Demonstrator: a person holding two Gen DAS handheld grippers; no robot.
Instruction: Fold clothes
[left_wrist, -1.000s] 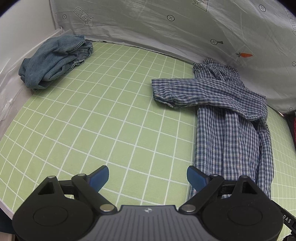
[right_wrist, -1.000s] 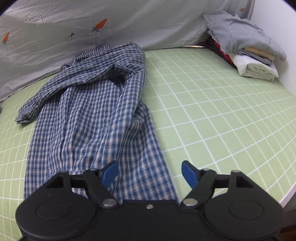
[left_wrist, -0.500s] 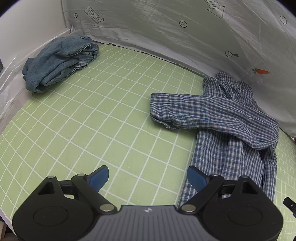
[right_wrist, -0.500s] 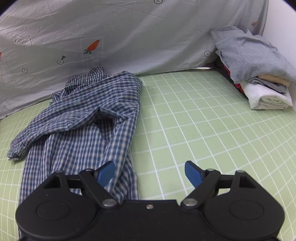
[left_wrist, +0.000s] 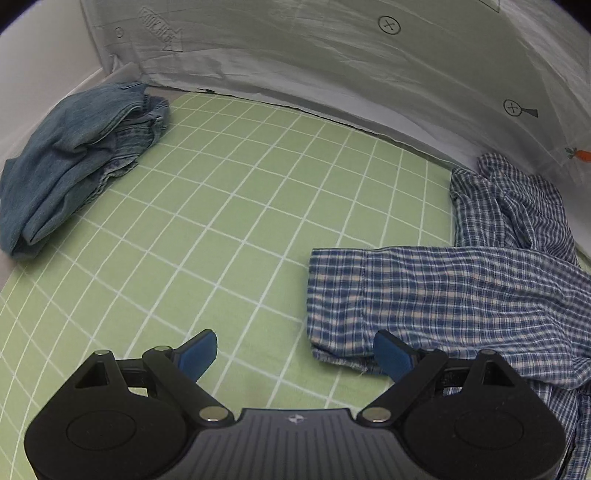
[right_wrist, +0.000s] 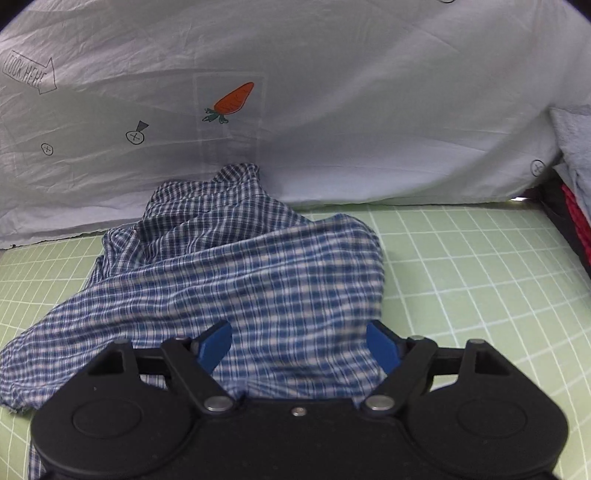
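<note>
A blue-and-white checked shirt (left_wrist: 480, 280) lies crumpled on the green grid mat (left_wrist: 229, 236); one sleeve stretches left, ending in a cuff (left_wrist: 332, 288). My left gripper (left_wrist: 295, 354) is open just in front of that cuff, with its right fingertip (left_wrist: 391, 354) at the cuff's lower edge. In the right wrist view the same shirt (right_wrist: 258, 280) fills the middle. My right gripper (right_wrist: 299, 343) is open low over the shoulder area, with cloth showing between the blue pads.
A bundle of blue denim (left_wrist: 74, 155) sits at the mat's far left corner. A grey printed sheet (right_wrist: 295, 92) hangs along the back. A stack of folded clothes (right_wrist: 572, 192) stands at the right edge of the mat (right_wrist: 480, 266).
Both grippers have moved forward toward the back sheet and come lower. The left one has closed in on the sleeve cuff, the right one on the upper shirt. Both stay open.
</note>
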